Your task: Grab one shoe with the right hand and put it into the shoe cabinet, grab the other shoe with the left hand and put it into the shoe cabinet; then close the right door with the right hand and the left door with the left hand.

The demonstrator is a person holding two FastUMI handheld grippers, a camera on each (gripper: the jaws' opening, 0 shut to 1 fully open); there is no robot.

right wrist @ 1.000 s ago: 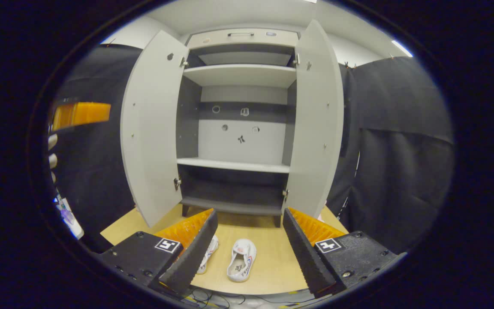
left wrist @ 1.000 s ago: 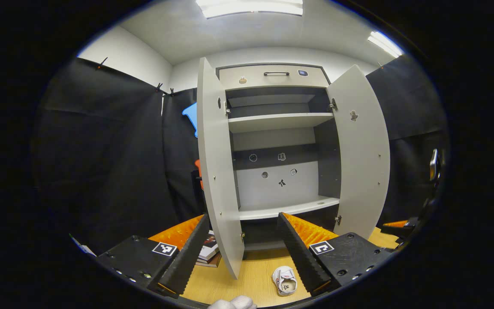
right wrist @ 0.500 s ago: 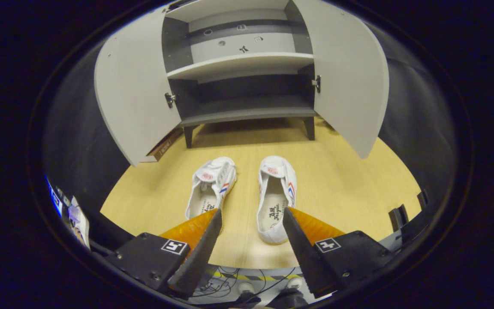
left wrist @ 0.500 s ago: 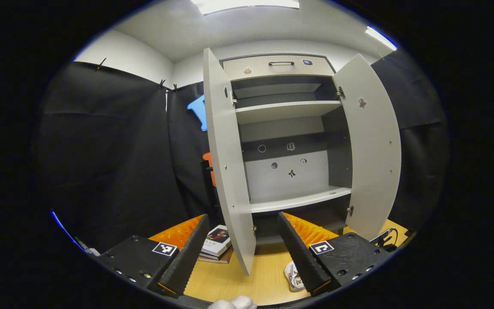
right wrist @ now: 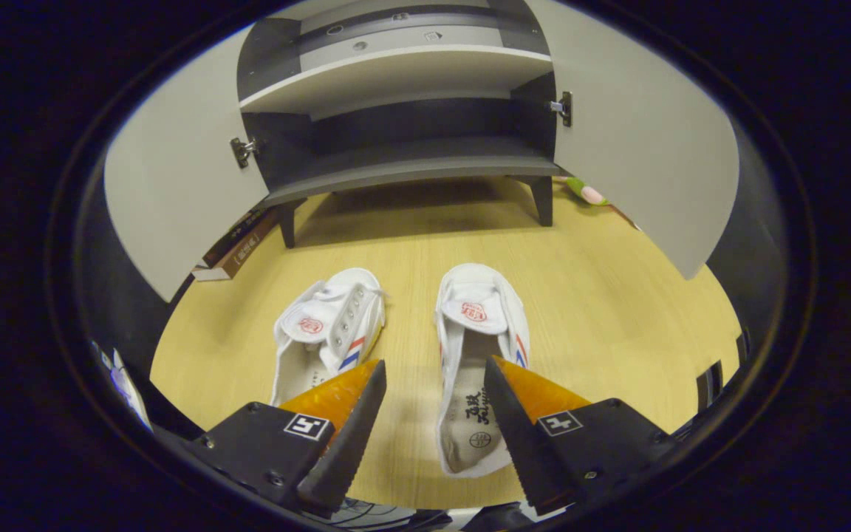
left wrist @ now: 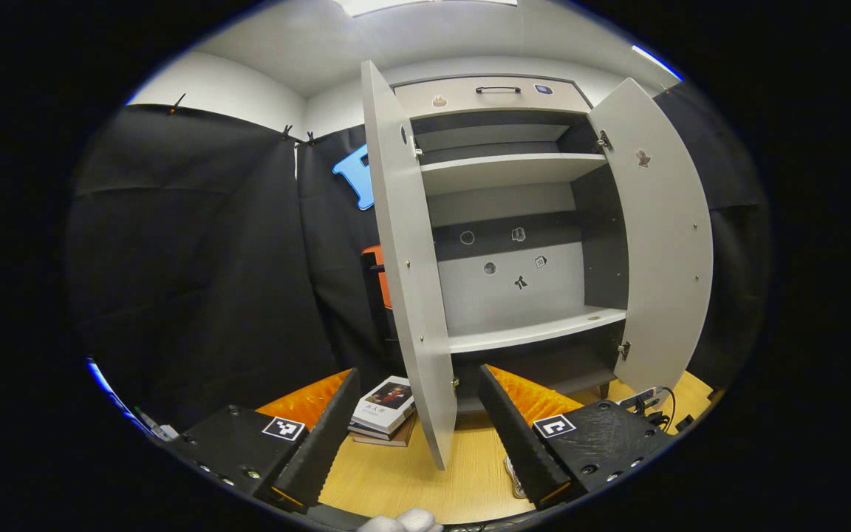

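Lower now, the right gripper [right wrist: 433, 414] hangs fingers spread over the right shoe [right wrist: 479, 355] — lined up to grab; left gripper [left wrist: 418, 436] waits, fingers apart, facing the open cabinet [left wrist: 521, 222].

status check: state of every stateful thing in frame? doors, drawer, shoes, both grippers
left door: open
right door: open
drawer: shut
left shoe: on the floor, not gripped
right shoe: on the floor, under the right gripper, not gripped
cabinet shelves: bare where visible
right gripper: open
left gripper: open, holding nothing
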